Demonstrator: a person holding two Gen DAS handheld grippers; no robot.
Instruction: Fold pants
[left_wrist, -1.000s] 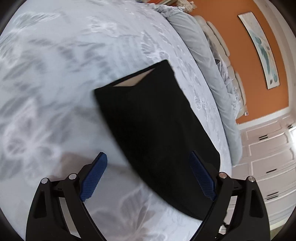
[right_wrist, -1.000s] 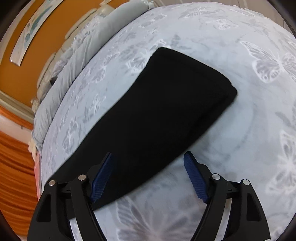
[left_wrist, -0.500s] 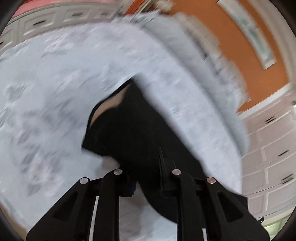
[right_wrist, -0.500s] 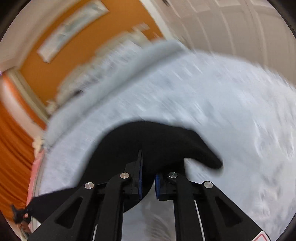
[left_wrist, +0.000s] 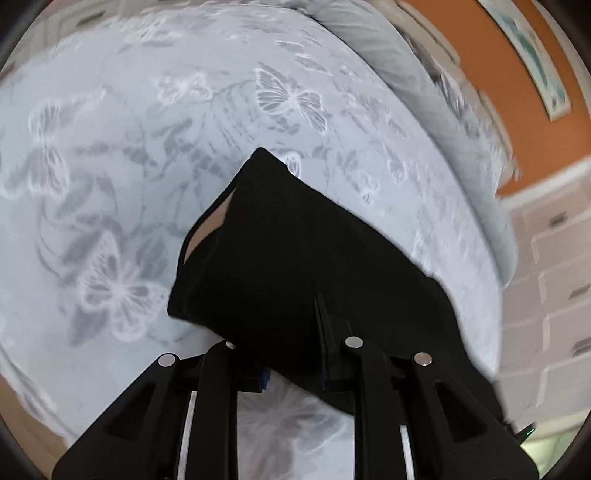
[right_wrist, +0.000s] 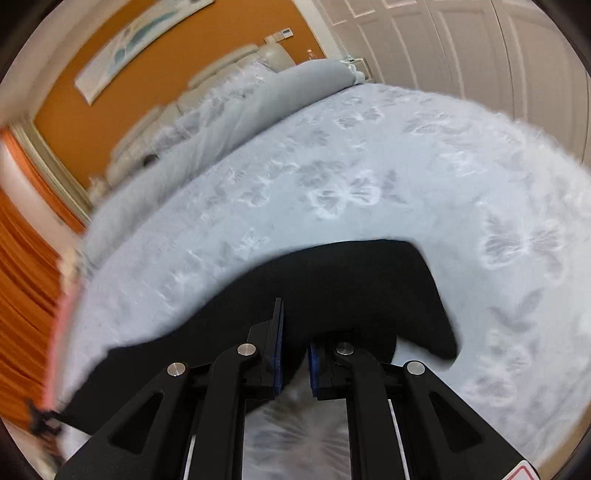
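The black pants (left_wrist: 295, 254) lie folded lengthwise on a pale blue bedspread with butterfly print (left_wrist: 129, 147). A tan inner lining shows at their open end. My left gripper (left_wrist: 291, 350) is shut on the near edge of the pants and holds it raised off the bed. In the right wrist view the pants (right_wrist: 332, 284) curve across the lower middle. My right gripper (right_wrist: 295, 350) is shut on their near edge, and the cloth is bunched and lifted around the fingers.
The bedspread (right_wrist: 369, 177) fills both views. A grey bolster and pillows (right_wrist: 258, 96) lie along the headboard by an orange wall (right_wrist: 92, 110) with a long picture. White panelled closet doors (right_wrist: 461, 44) stand beyond the bed. Orange curtains (right_wrist: 22, 295) hang at left.
Both grippers went from open above the flat pants to shut on their near edge. The edge is now lifted and both cameras have swung upward.
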